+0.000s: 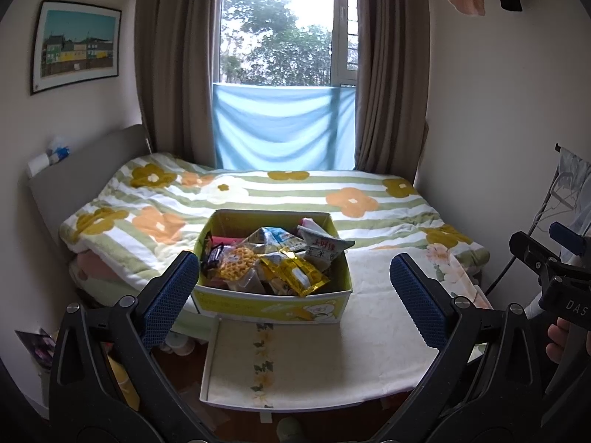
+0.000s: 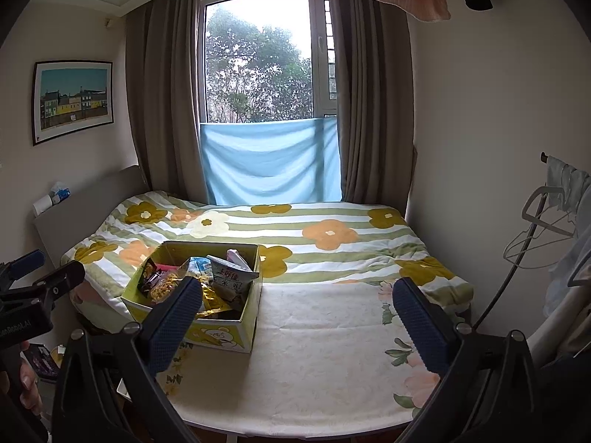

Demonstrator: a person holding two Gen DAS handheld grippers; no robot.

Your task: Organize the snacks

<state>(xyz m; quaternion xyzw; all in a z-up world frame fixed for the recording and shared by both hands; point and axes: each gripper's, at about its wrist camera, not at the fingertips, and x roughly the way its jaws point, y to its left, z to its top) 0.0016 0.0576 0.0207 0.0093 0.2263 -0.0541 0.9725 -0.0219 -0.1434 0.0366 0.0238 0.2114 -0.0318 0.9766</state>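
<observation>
Wide apart stand the jaws of the left gripper (image 1: pixel 293 297) in the left wrist view, its two blue pads empty and raised short of the table. One yellow-green cardboard box (image 1: pixel 273 304) sits between them at the far edge of a white folding table (image 1: pixel 373 350), where the table meets the bed (image 1: pixel 280 199). The box is open-topped, printed with a cartoon bear on its front, and heaped with snack packets (image 1: pixel 271 258): too jumbled to count, though a yellow foil pack, a waffle-patterned bag and a white bag with red Chinese lettering show on top. Nothing lies between the pads and the box. At the right edge the right gripper (image 1: pixel 546 254) shows, with fingers of a hand below it. Beyond are one framed picture (image 1: pixel 75 46), two brown curtains and a blue cloth (image 1: pixel 284 127) across the window.

From the right wrist view, the right gripper (image 2: pixel 295 317) is likewise spread wide and holds nothing. Its left pad (image 2: pixel 171 326) overlaps the box's (image 2: pixel 221 336) near corner. The table's right half is bare. A clothes rack with hangers (image 2: pixel 543 229) stands at right.
</observation>
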